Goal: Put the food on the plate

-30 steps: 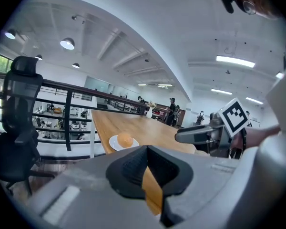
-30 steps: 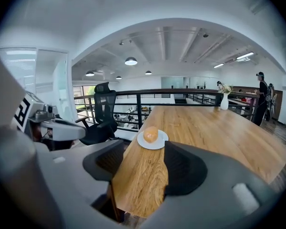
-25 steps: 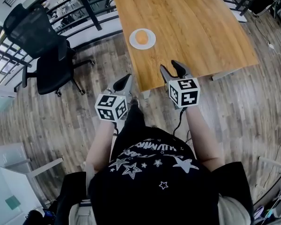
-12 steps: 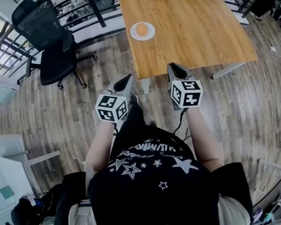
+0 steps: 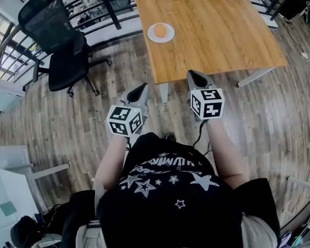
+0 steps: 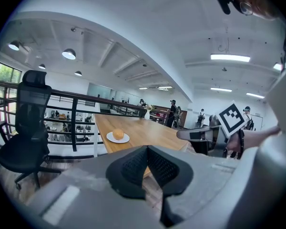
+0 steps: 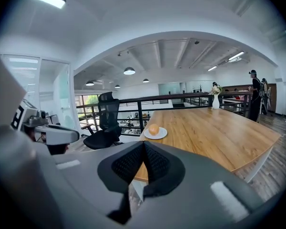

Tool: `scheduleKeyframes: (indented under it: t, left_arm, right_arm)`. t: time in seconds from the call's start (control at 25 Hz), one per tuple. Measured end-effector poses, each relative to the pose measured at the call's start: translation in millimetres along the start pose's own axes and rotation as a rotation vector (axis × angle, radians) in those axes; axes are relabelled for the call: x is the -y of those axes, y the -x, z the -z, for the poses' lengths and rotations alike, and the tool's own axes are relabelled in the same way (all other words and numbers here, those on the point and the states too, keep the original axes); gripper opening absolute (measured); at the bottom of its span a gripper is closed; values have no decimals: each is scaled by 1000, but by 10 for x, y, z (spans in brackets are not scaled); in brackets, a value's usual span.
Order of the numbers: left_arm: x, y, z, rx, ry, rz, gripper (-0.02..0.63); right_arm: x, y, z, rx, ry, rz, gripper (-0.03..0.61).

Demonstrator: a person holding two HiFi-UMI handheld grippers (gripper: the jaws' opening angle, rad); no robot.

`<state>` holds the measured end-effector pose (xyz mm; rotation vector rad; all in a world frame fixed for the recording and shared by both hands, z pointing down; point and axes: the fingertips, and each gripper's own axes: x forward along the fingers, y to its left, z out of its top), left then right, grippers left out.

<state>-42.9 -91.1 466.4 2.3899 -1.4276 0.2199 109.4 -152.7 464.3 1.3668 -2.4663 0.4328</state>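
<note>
While standing back from the near edge of the table [image 5: 212,30], holds both grippers low at waist height, pointed forward, reaching for nothing. Left gripper [image 6: 147,149]: pads pressed together, nothing between; carried over the wooden floor [image 5: 67,118], just left of the table corner. Right gripper [image 7: 143,144]: likewise closed tight on nothing, level with its partner, nose near the table's front edge. Food [image 5: 160,31]: one round orange item, fruit or bun, not to be told at this range; seated in the middle of the plate. Plate [image 5: 151,35]: small, white, on the table's left side close to the edge, well apart from both grippers. Office chair [image 5: 62,56]: black, on the floor left of the table, beside a dark railing [image 5: 111,6]. Vase [image 7: 216,100]: pale, at the far end of the table, out of the way. Judgement: task's aim apparently met, with no loose food seen elsewhere on the table; grippers closed, empty and kept off the table, most likely as a rest pose, not a reach.
</note>
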Motion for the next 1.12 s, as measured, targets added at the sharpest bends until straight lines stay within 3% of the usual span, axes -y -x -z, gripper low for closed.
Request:
scheduleKeyframes:
  t: [0.28,1.12]
  left_arm:
    - [-15,65,54,-7,11,16,2]
    - [-90,777,305,-39,43,112,2]
  right_arm:
    - [-95,21,40,-40,49,14,0]
    - [-813,510,263,-75,24,96,0]
